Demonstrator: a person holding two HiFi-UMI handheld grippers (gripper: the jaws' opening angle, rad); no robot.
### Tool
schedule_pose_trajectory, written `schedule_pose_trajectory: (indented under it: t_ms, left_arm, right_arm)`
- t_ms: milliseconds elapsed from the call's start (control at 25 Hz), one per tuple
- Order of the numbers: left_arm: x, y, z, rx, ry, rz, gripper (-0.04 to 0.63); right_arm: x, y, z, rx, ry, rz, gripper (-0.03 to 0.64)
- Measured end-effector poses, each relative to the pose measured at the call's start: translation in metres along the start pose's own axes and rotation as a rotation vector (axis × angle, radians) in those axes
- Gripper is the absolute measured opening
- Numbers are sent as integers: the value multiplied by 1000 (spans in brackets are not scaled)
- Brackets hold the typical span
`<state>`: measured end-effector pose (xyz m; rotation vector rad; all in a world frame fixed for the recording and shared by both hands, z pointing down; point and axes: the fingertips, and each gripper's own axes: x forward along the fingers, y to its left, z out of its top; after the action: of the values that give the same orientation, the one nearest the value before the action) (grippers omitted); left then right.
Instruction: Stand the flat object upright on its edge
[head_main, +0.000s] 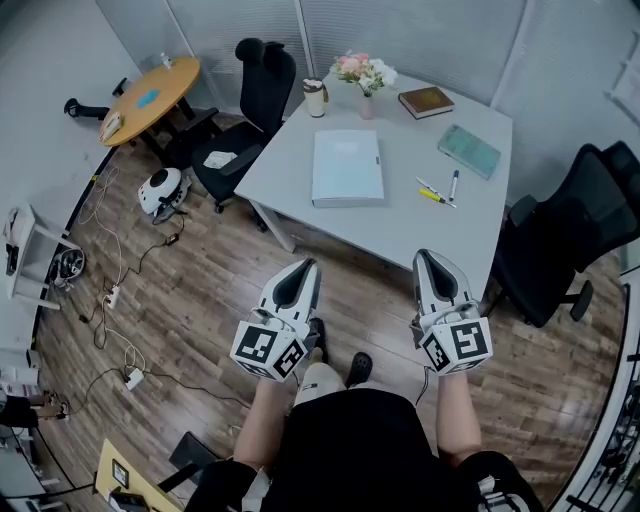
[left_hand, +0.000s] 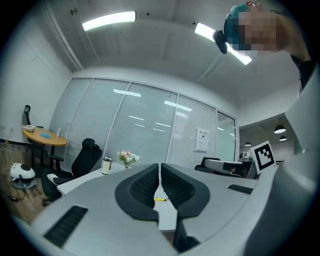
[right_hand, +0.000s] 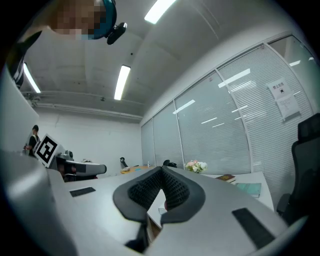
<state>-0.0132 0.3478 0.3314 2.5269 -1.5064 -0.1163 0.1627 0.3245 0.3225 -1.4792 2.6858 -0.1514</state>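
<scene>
Lying flat on the table (head_main: 400, 215), the folder (head_main: 347, 167) shows clearly only overhead.

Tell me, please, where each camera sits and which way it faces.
Head view: on the person's head, looking steeply down at the white table; shows left gripper, right gripper and the person's legs.
Left gripper view: on the left gripper, level toward the glass wall; shows its shut jaws.
Right gripper view: on the right gripper, level toward the glass wall; shows its shut jaws.
Shared: the flowers appear in all three.
</scene>
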Motion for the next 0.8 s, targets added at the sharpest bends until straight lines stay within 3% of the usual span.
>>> schedule_pose_trajectory:
  t_ms: [440,800]
  left_arm:
    - [20,51,-11,-15,31,3,32]
    - [71,124,13,-33,24,-37,32]
  right_arm:
    - [50,4,-21,-12,47,10,17]
    - [133,-4,-8,-27,65,-57,17]
